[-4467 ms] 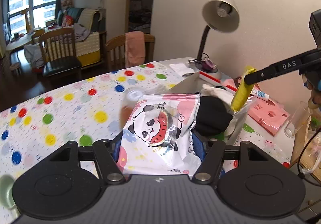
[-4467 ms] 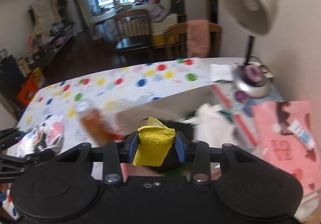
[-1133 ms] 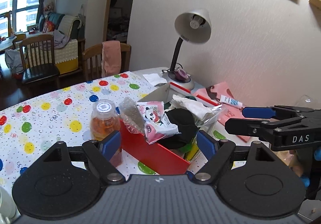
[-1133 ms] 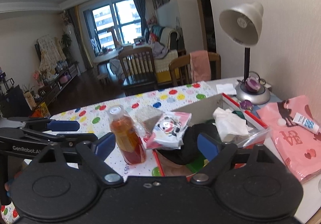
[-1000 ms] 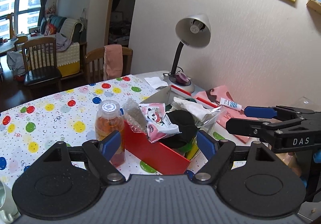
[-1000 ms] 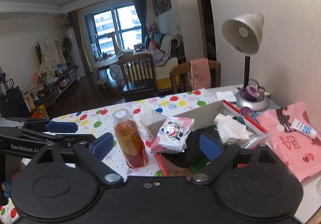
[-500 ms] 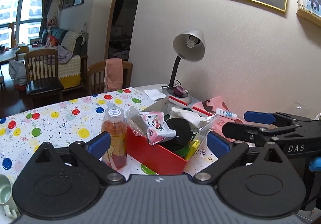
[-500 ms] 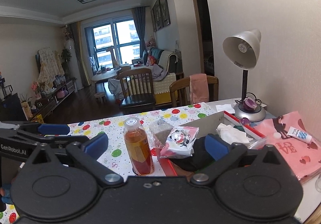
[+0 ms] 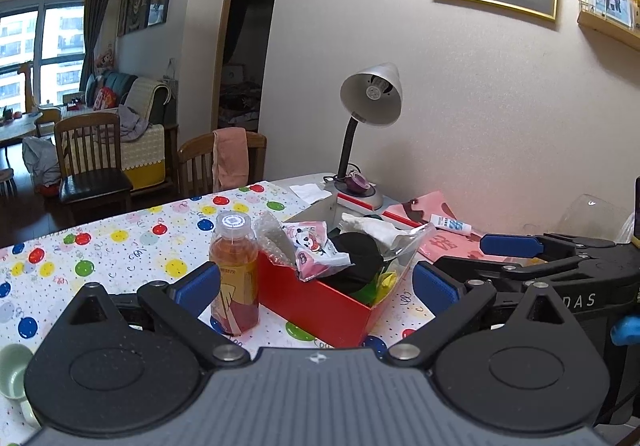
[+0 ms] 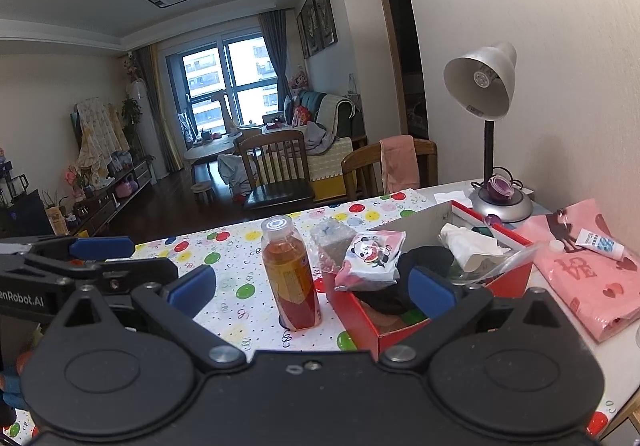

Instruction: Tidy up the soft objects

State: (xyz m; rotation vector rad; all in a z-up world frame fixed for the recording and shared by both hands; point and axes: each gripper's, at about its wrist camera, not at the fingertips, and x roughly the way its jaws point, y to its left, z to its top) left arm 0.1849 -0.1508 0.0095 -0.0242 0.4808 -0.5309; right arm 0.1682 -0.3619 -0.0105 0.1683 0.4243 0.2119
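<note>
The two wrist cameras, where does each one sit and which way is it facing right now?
Left wrist: rides the left gripper, jaws open, facing the red box and lamp; the right gripper shows at right.
Right wrist: rides the right gripper, jaws open, facing box and living room; the left gripper shows at left.
Shared: box, orange bottle, panda packet, lamp.

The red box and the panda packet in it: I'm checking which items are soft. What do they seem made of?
The red box looks like stiff cardboard with a matte red outside and a plain grey inner wall, its edges straight. The panda packet looks like glossy printed plastic film, crinkled and catching the light; what it holds cannot be seen.
</note>
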